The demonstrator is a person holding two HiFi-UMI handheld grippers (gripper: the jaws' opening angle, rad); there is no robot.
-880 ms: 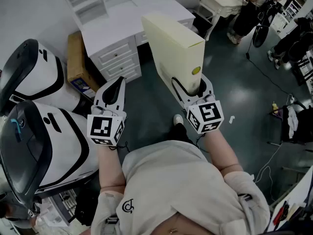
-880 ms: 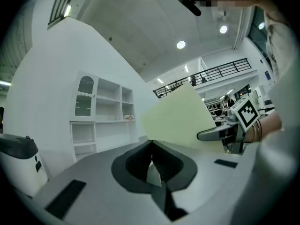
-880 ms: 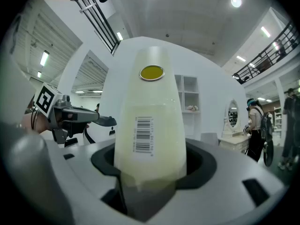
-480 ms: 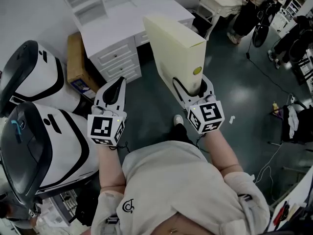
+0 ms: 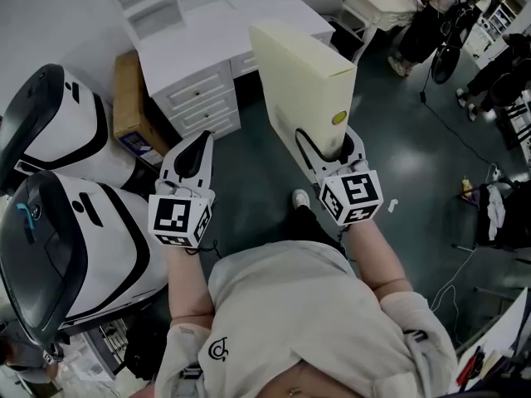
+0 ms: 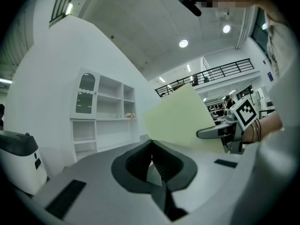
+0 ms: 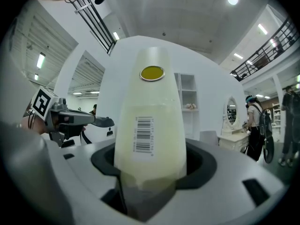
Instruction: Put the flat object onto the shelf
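Observation:
A flat pale-yellow box (image 5: 303, 81) stands on edge in the air, held at its near end by my right gripper (image 5: 330, 145). In the right gripper view the box (image 7: 151, 125) fills the gap between the jaws, showing a barcode label and a round yellow sticker (image 7: 152, 72). My left gripper (image 5: 195, 152) hovers to the left of the box with its jaws shut and nothing between them; its closed tips (image 6: 151, 142) point toward a white shelf unit (image 6: 103, 114). The white shelf unit (image 5: 149, 2) rises at the back left of a white desk (image 5: 211, 44).
Two large white-and-black machines (image 5: 50, 189) stand at my left. A cardboard box (image 5: 129, 106) leans by the desk drawers. People (image 5: 431, 15) and a bicycle are at the far right. A white dressing table with an oval mirror (image 7: 232, 121) stands to the right.
The yellow box and my right gripper have drifted slightly to the right and forward. The left gripper has stayed where it was.

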